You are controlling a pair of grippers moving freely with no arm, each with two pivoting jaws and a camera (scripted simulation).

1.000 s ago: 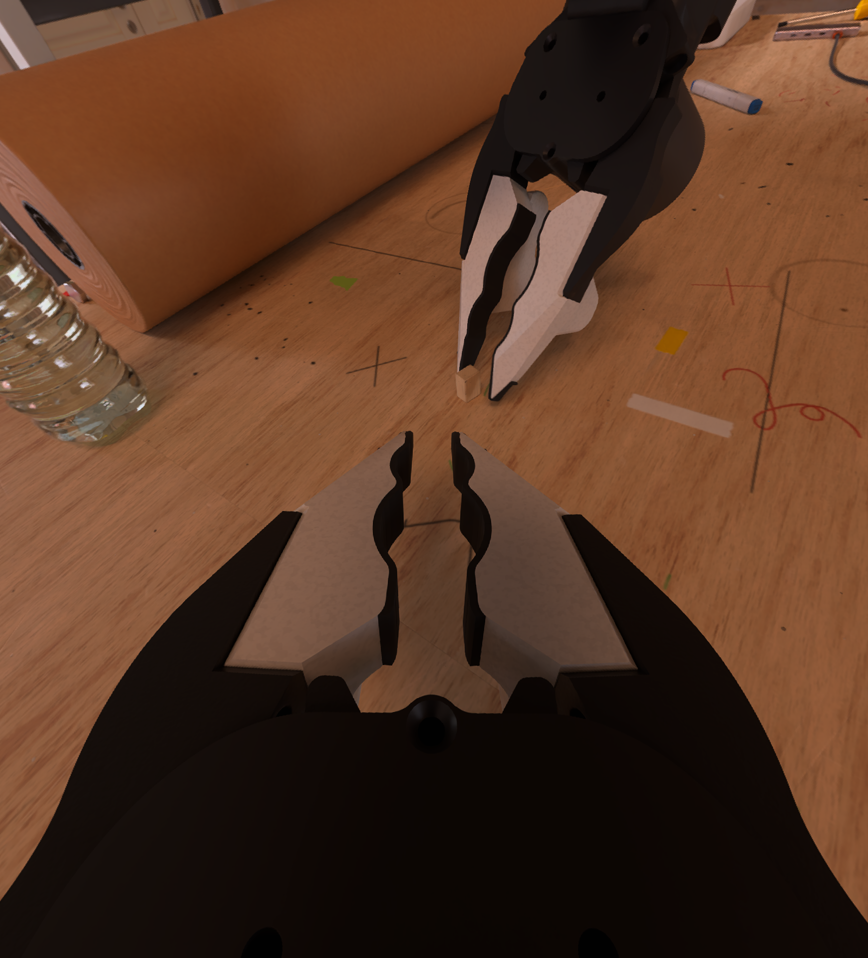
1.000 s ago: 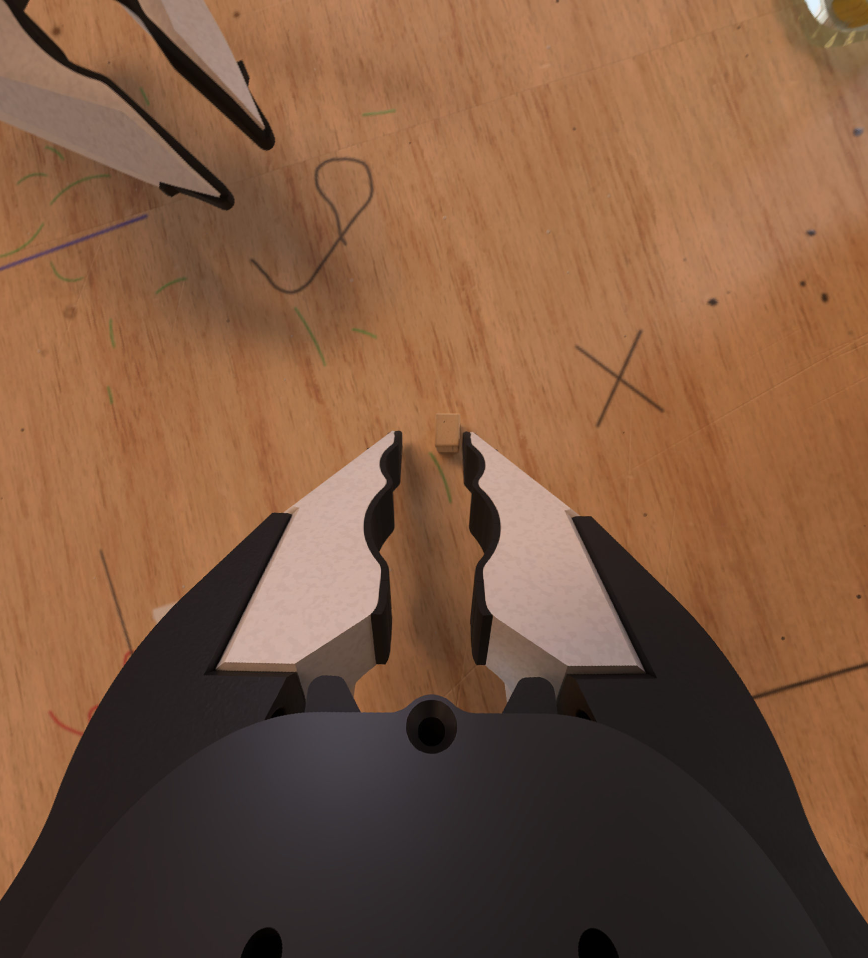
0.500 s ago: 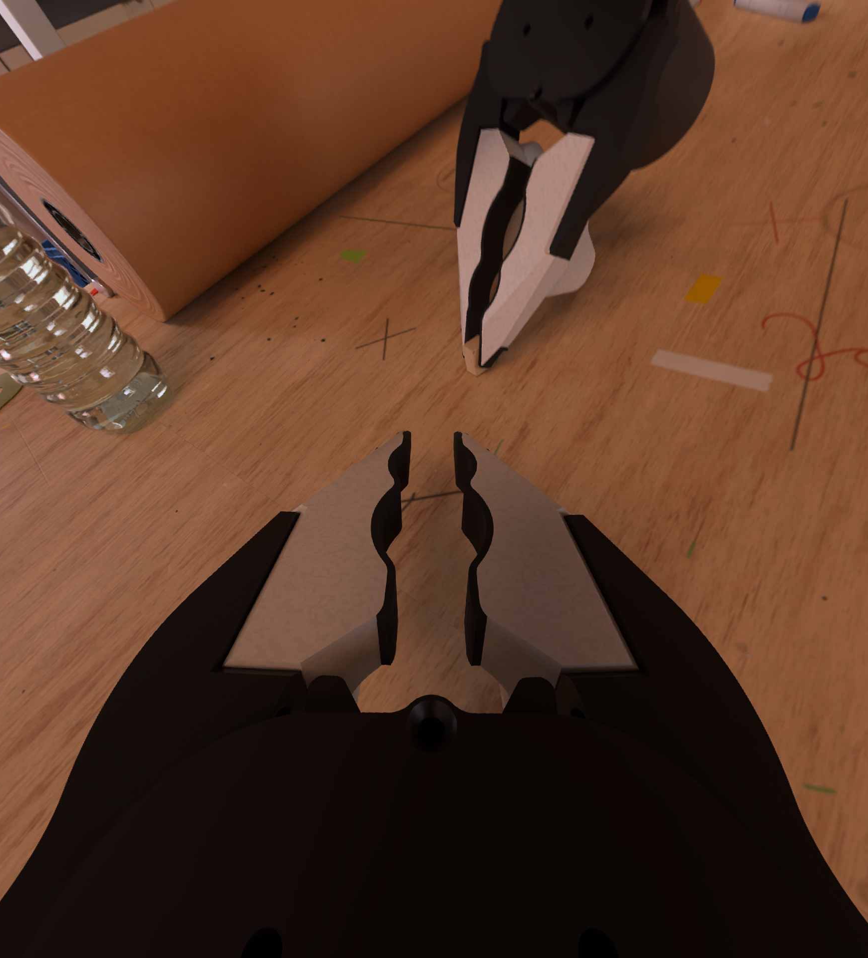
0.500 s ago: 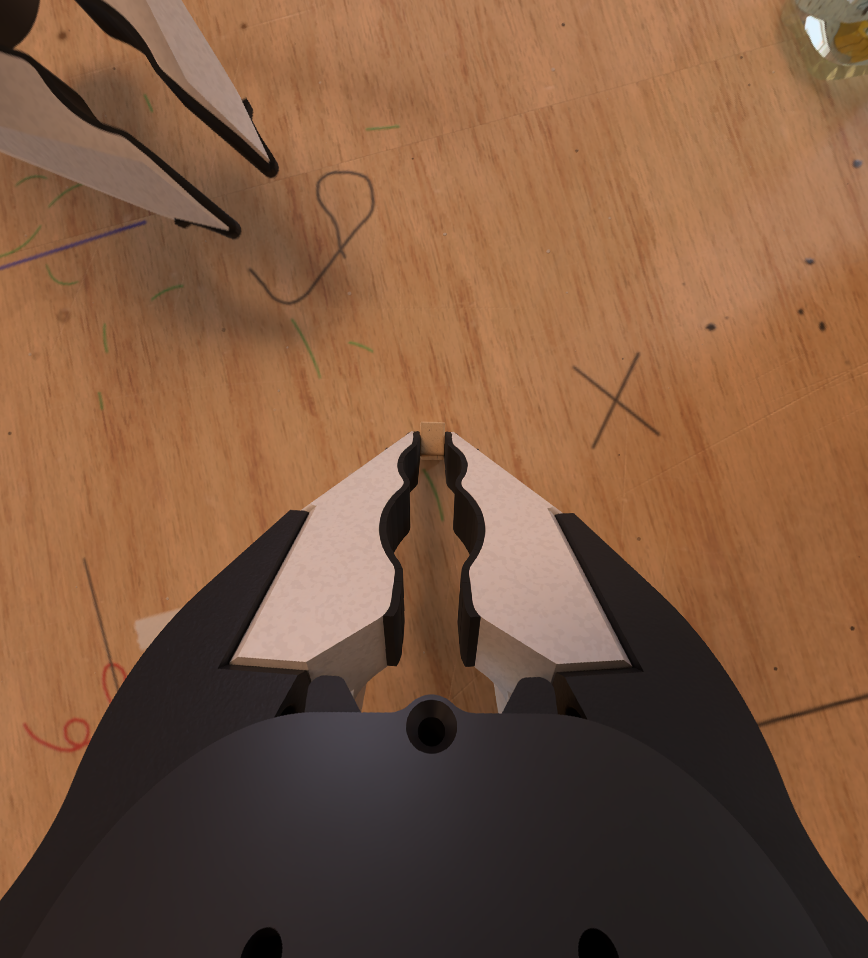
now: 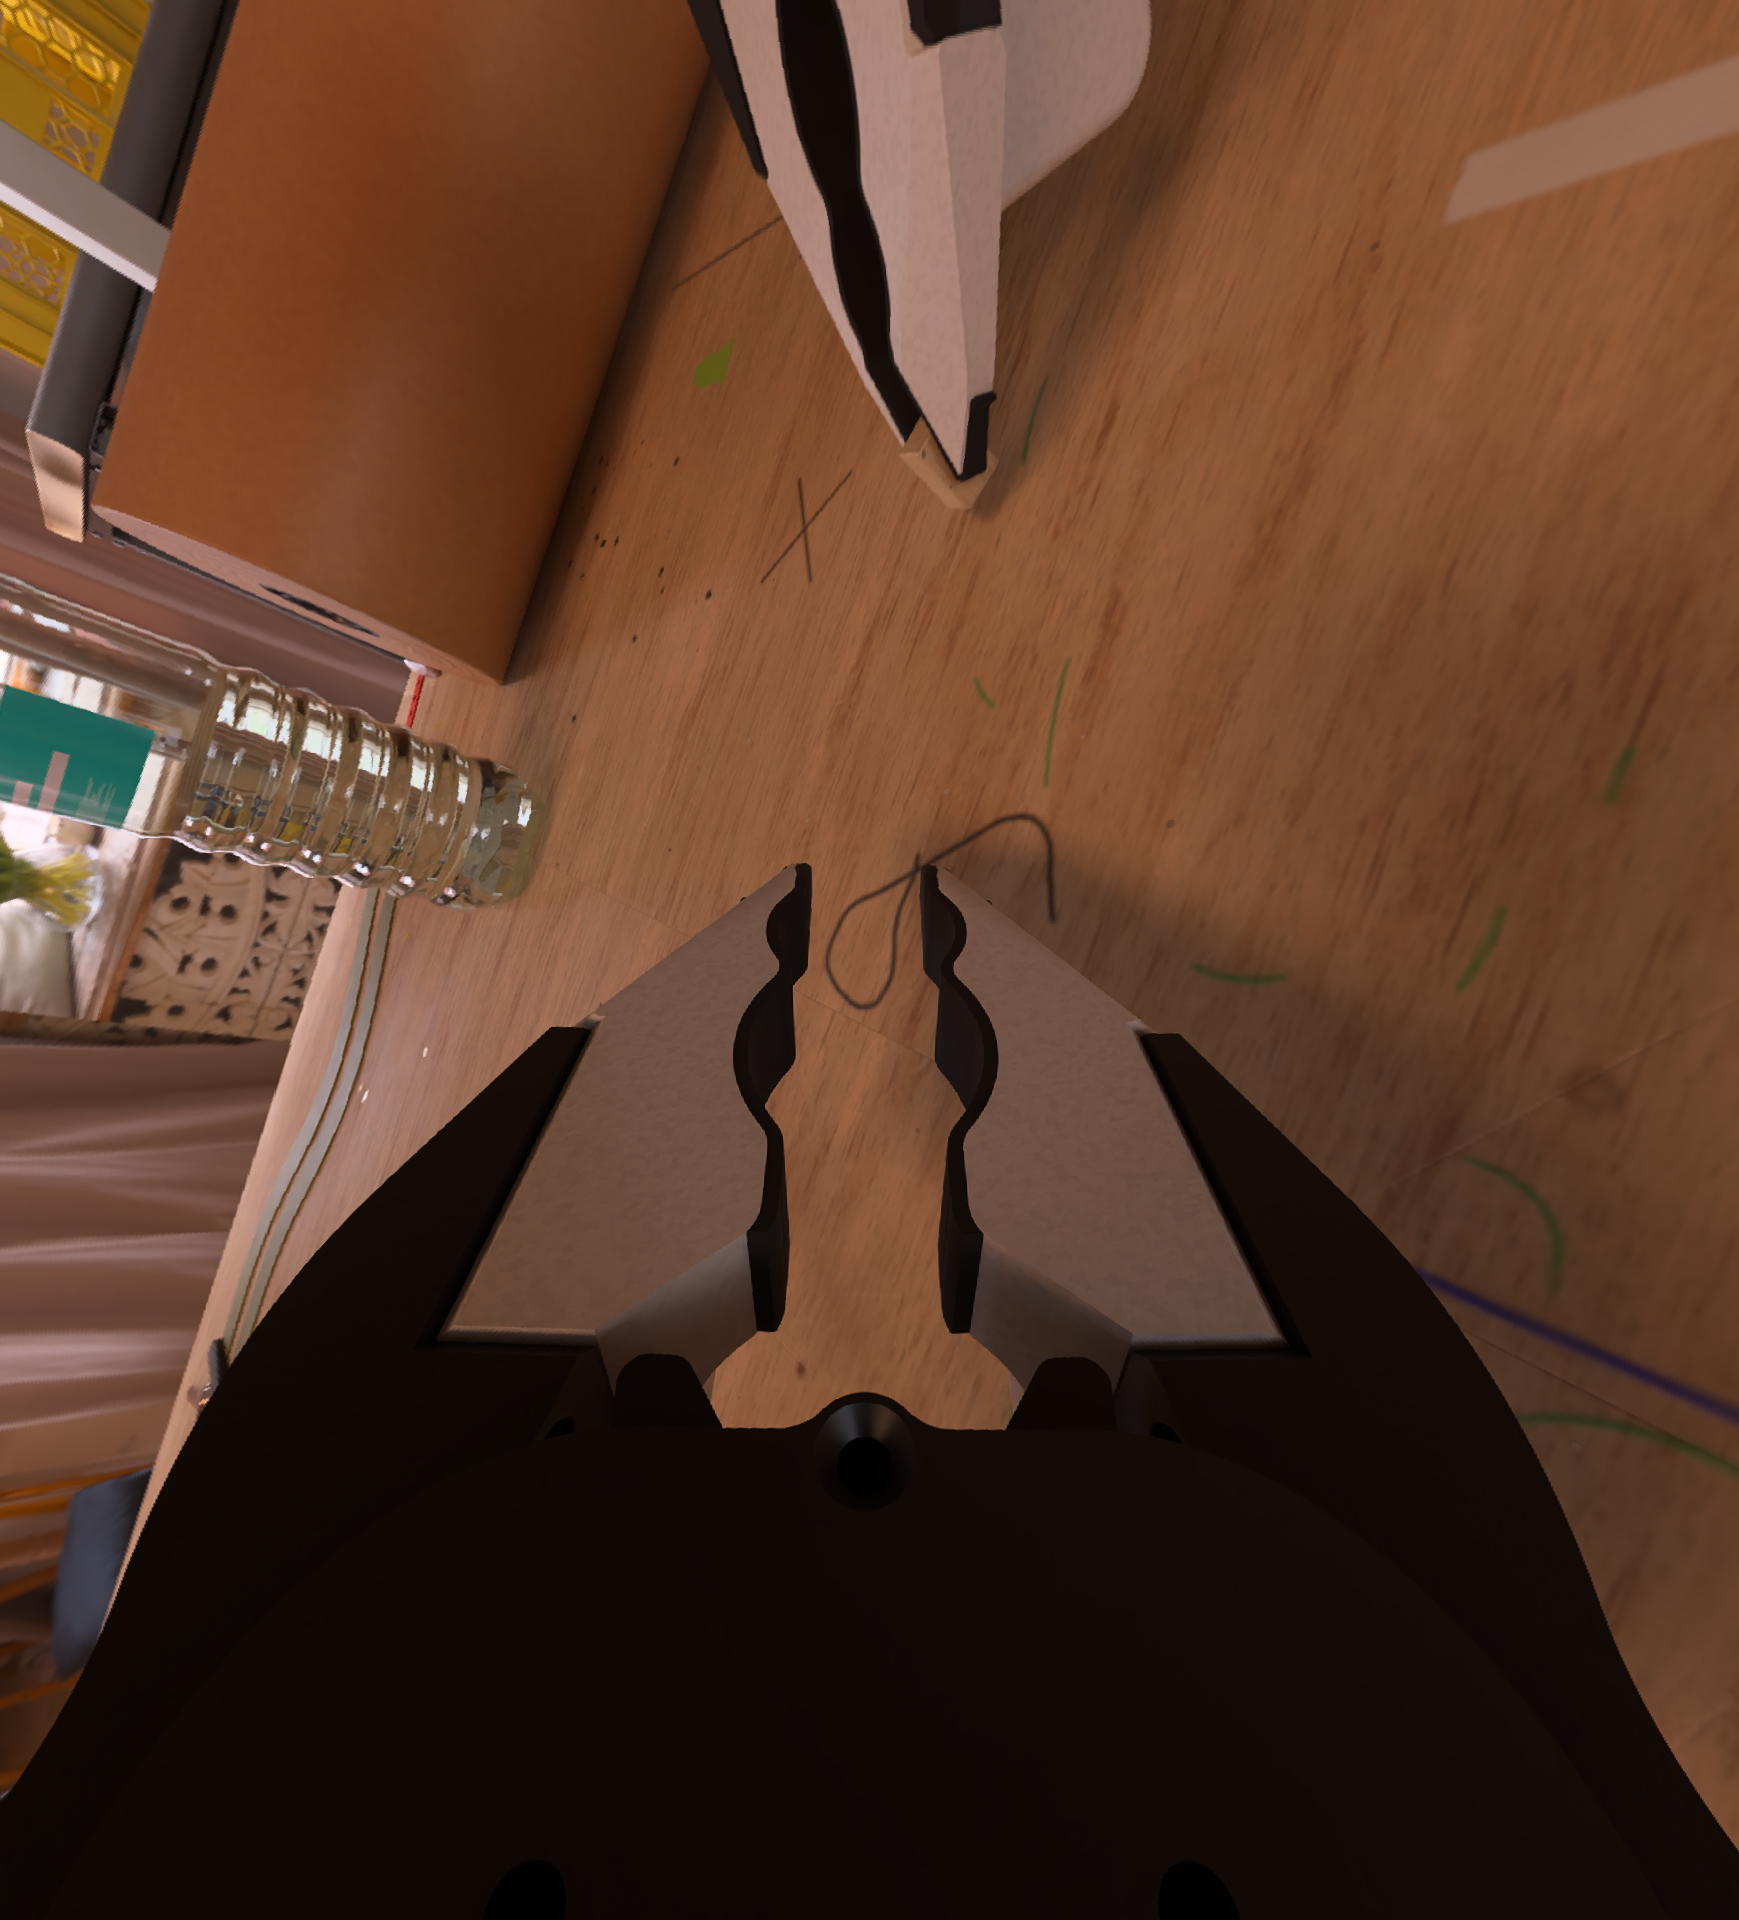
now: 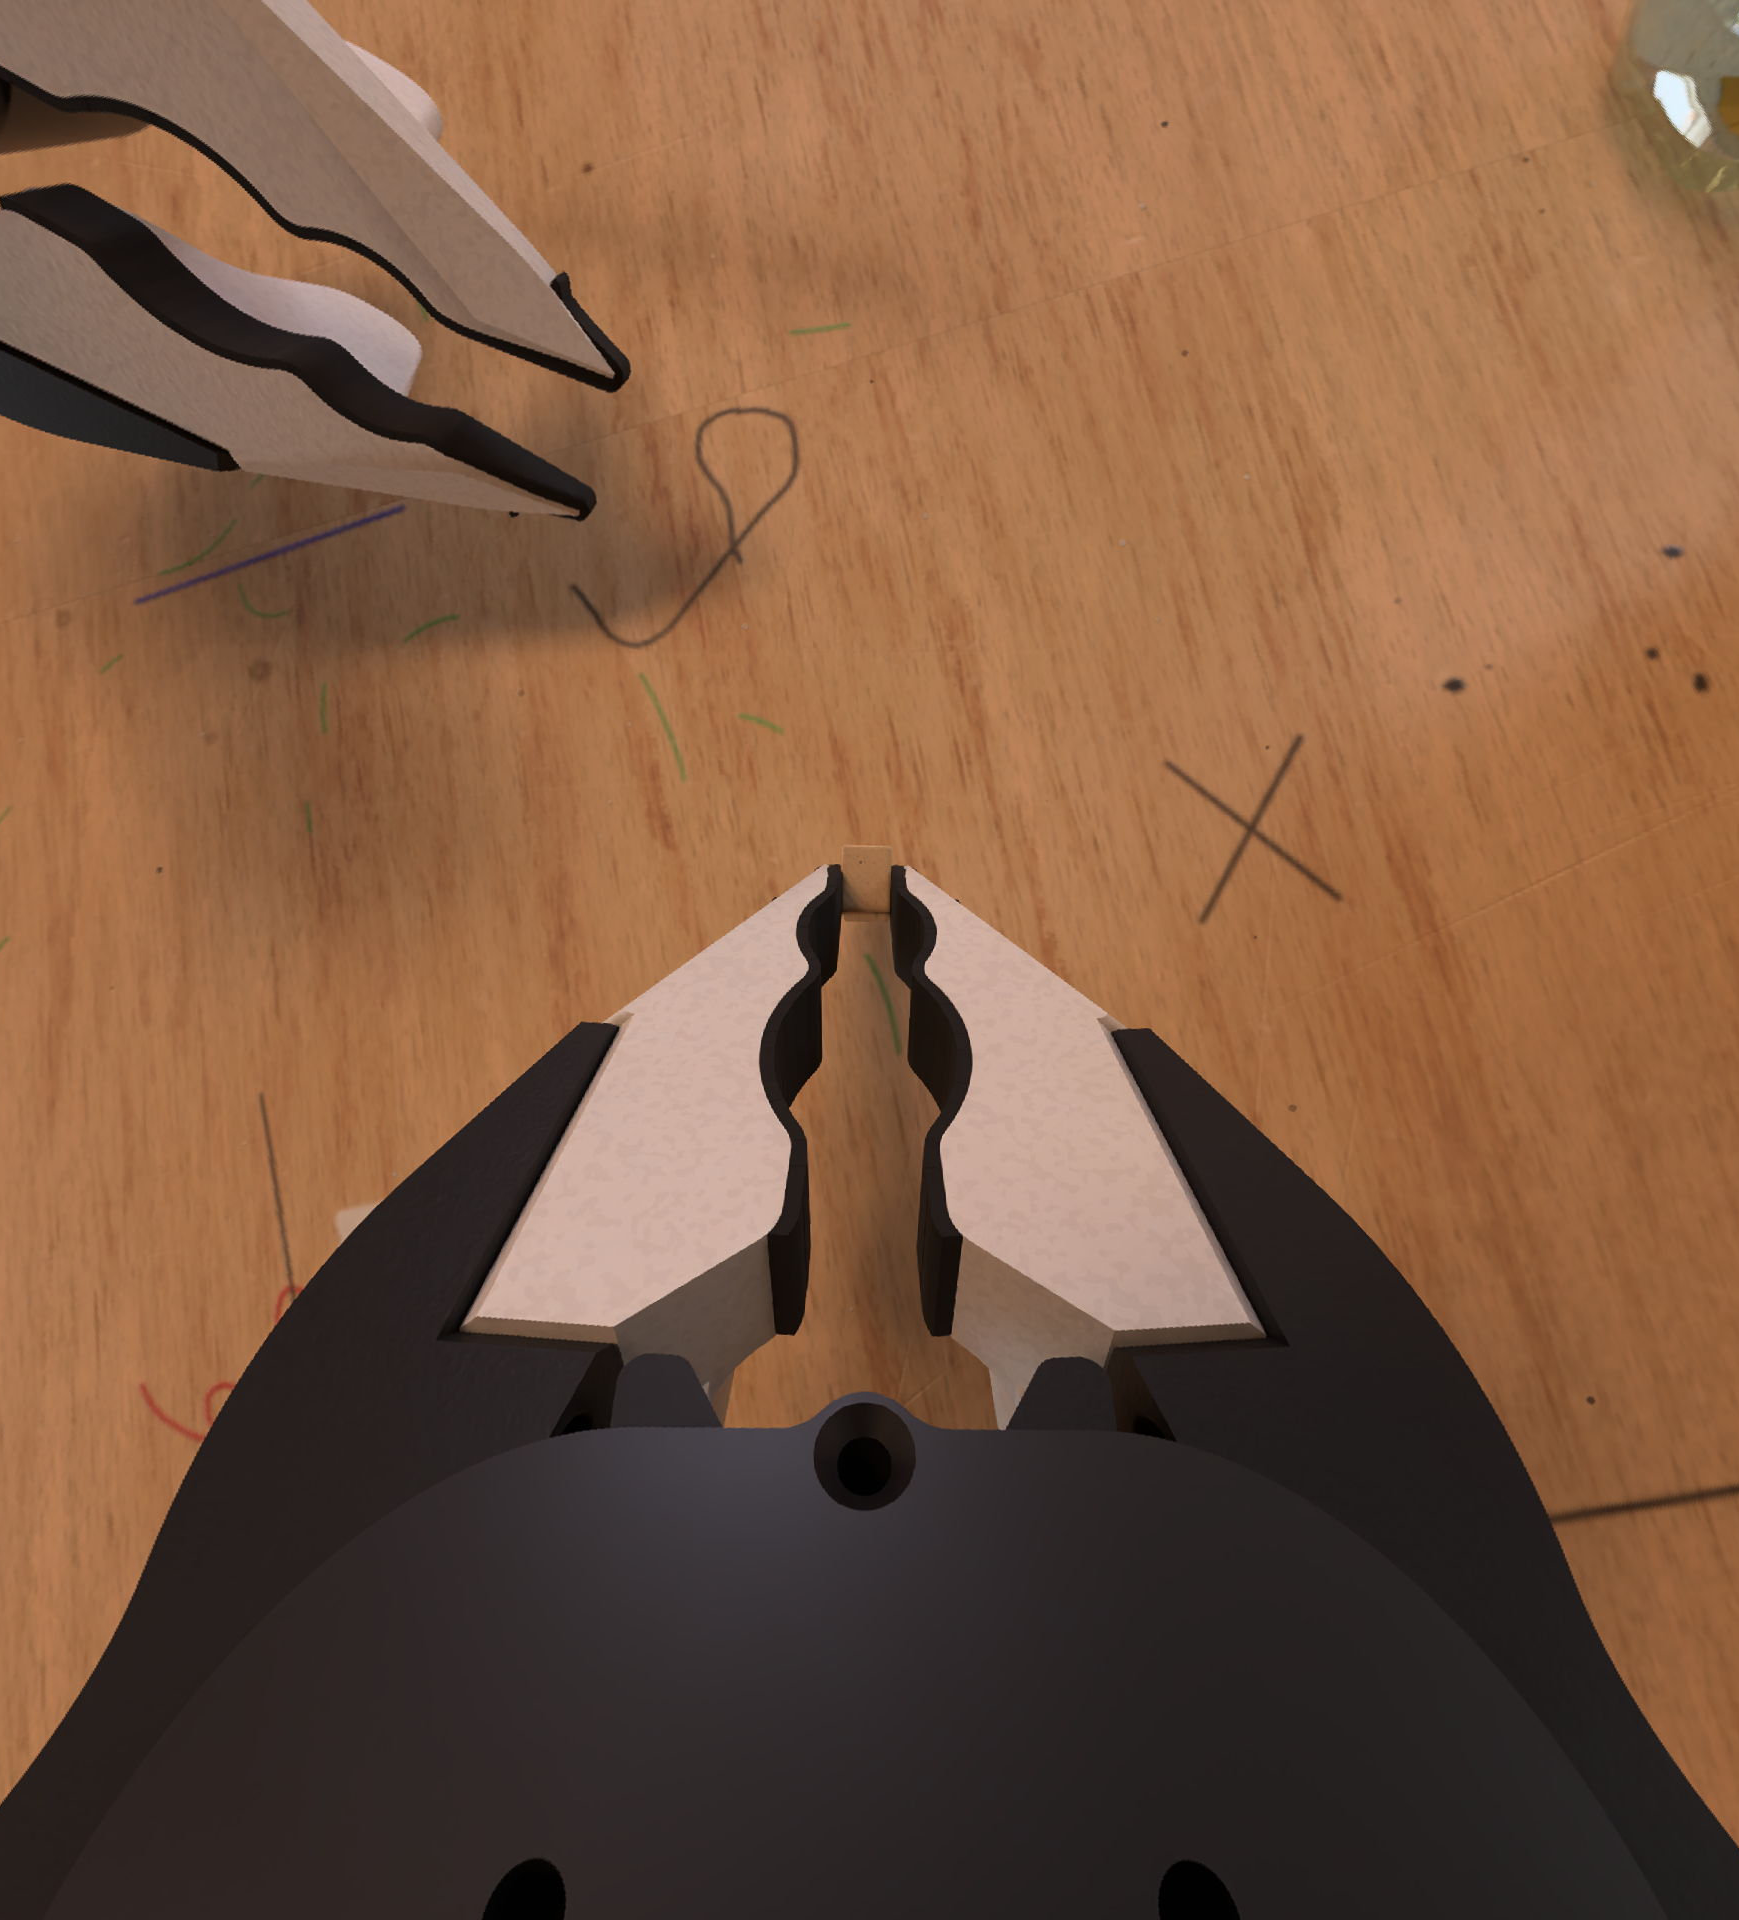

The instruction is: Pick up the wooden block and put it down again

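The right gripper [image 6: 866, 883] pinches the wooden block [image 6: 866, 871] at its fingertips, the block on or barely above the table [image 6: 1260, 416], just beside the pencilled cross [image 6: 1252, 828]. Its long axis cannot be told. The left gripper [image 5: 863, 883] – fingers spread, empty – hangs farther off. The bottle [image 5: 325, 774] carries a teal label; no reading given.
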